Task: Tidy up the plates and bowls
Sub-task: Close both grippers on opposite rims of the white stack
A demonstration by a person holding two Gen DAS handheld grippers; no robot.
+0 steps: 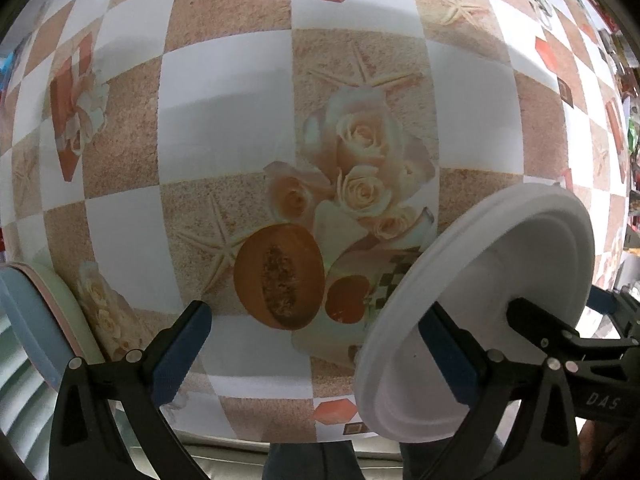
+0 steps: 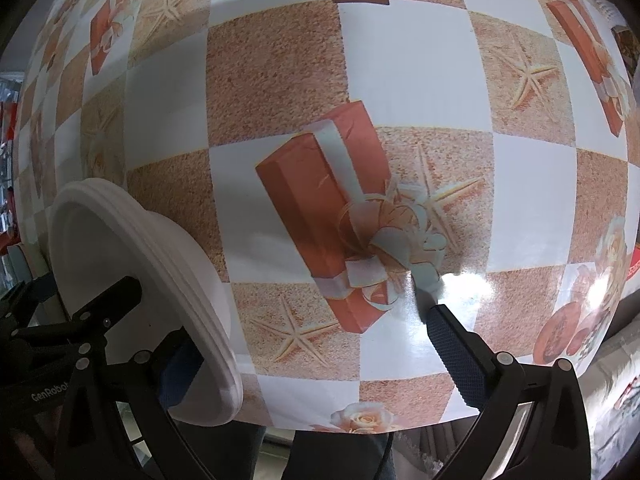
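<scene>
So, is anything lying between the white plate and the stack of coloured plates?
No object lies on the tablecloth between the white plate and the stack of coloured plates, only printed pictures. The left gripper's open fingers hang over that stretch.

Glossy checkered tablecloth [image 1: 224, 128] in white and sandy squares, printed with roses, starfish, halved melon and red ribboned gift boxes.

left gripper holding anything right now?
No: in the left wrist view the left gripper has its jaws wide apart over bare tablecloth, and the white plate sits outside them.
</scene>
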